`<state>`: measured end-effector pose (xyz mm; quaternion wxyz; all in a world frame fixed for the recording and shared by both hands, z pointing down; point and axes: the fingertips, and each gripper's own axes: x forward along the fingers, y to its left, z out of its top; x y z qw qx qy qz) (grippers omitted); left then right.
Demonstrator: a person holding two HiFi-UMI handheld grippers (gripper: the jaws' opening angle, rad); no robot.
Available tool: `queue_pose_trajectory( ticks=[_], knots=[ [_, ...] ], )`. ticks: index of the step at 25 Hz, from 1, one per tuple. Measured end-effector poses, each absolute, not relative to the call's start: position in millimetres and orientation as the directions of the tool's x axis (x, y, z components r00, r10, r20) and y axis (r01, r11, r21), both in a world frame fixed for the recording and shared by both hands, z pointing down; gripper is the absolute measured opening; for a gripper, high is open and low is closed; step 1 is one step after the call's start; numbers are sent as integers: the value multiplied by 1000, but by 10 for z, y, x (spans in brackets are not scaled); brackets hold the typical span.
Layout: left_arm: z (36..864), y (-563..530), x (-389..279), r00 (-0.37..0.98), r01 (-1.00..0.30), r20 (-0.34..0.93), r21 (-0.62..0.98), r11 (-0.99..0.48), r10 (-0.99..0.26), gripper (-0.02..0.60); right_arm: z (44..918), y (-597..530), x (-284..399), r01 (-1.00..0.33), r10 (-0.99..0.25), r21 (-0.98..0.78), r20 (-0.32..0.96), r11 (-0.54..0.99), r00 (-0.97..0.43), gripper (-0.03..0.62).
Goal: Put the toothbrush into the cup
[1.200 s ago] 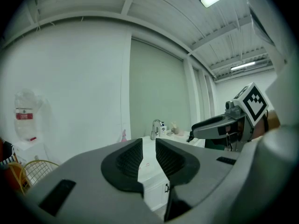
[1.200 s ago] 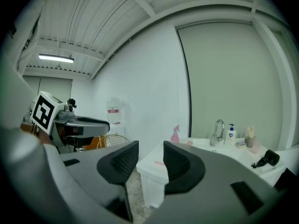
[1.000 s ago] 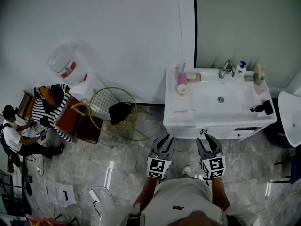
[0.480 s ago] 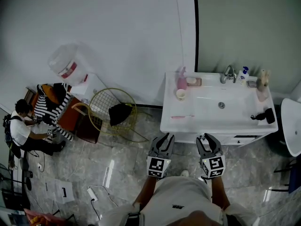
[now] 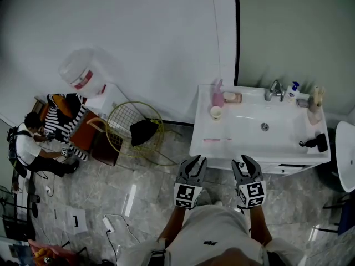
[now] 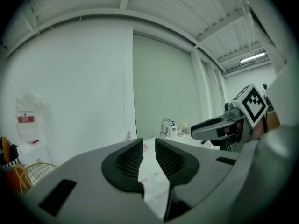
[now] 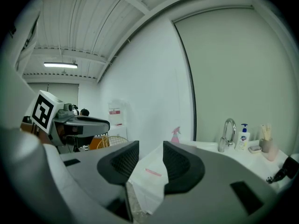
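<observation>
The left gripper (image 5: pixel 192 160) and right gripper (image 5: pixel 244 160) are hovering before the counter (image 5: pixel 238 150), fingers (image 6: pixel 125 161) parted and holding nothing, the toothbrush (image 5: pixel 217 139) lying near the cup (image 5: pixel 216 112).

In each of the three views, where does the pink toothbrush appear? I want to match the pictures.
Head view: the toothbrush lies on the counter, front left.
Left gripper view: the toothbrush shows low, between the parted jaws.
Right gripper view: the toothbrush shows centre, between the parted jaws.
Shared landmark: the faucet, in all three.
</observation>
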<state>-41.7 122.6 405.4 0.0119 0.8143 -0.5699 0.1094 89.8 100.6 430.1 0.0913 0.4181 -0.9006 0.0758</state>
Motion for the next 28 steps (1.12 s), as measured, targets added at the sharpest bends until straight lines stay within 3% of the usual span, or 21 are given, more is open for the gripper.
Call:
queue_pose_trajectory(
  ticks=[28],
  knots=[
    [4126,-80,-782,427,-887,202,-99,-452,-882,97,4317,-153,524,-824,-793,-58,243,563,-559,172]
  ],
)
